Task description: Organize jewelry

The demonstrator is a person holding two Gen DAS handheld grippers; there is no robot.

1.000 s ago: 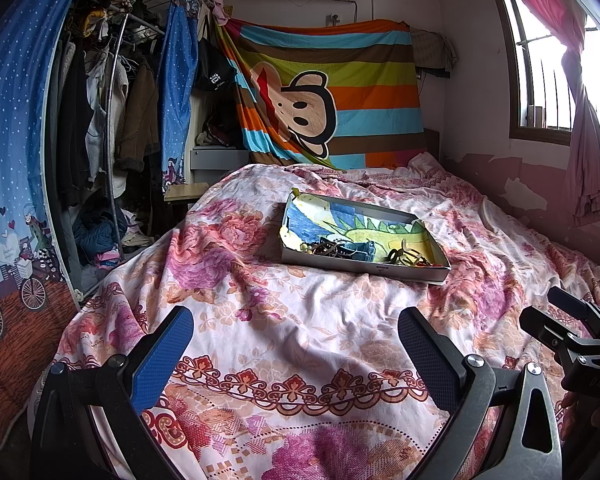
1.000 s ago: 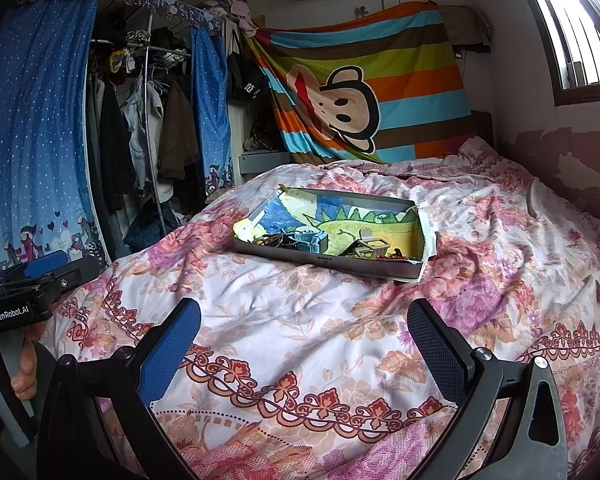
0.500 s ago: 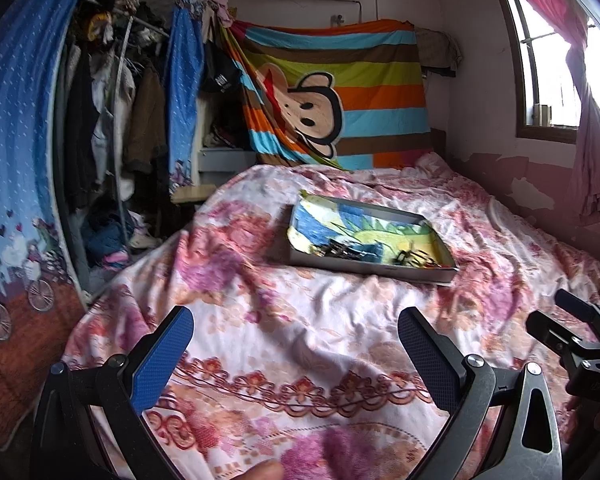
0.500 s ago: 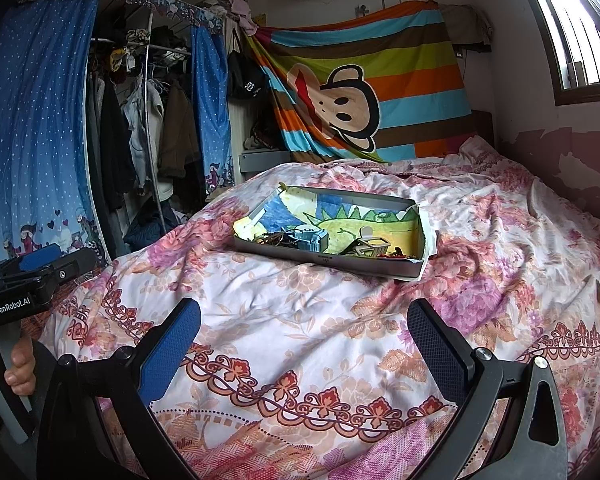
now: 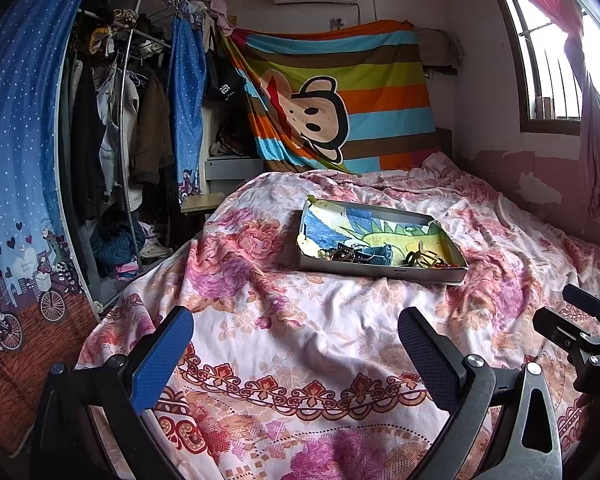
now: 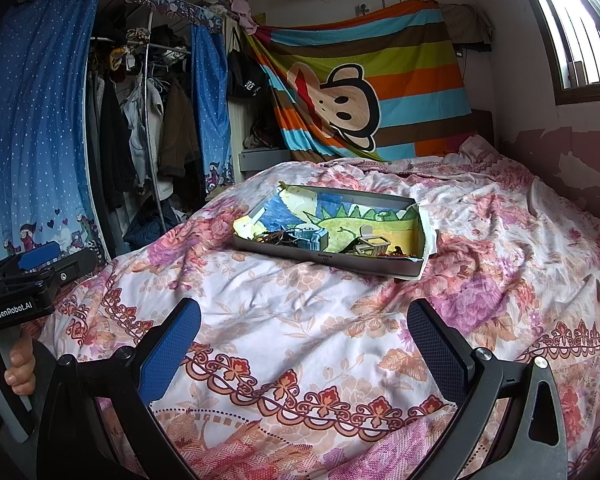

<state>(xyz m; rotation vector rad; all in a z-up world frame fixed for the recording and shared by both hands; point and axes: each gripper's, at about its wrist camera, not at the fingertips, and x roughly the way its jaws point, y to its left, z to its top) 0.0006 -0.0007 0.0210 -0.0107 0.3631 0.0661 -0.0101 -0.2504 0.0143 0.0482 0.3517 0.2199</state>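
Note:
A shallow cardboard tray [image 5: 384, 272] with a dinosaur picture inside lies on the floral bedspread, also in the right wrist view [image 6: 328, 258]. A tangle of jewelry [image 5: 342, 255] and a dark hair claw [image 5: 420, 258] lie along its near side; a small blue box [image 6: 312, 239] and a pale clip [image 6: 374, 245] show too. My left gripper [image 5: 295, 344] is open and empty, well short of the tray. My right gripper [image 6: 304, 340] is open and empty, also short of the tray. Each gripper shows at the edge of the other's view.
The floral bedspread [image 5: 300, 340] covers the bed. An open wardrobe with hanging clothes [image 5: 111, 128] and a blue curtain stands left. A striped monkey cloth [image 5: 340, 96] hangs behind the bed. A window [image 5: 552, 64] is on the right wall.
The left gripper has shifted slightly, so the tray sits a little further right and lower in its view. The right view is almost unchanged. Both grippers stay open.

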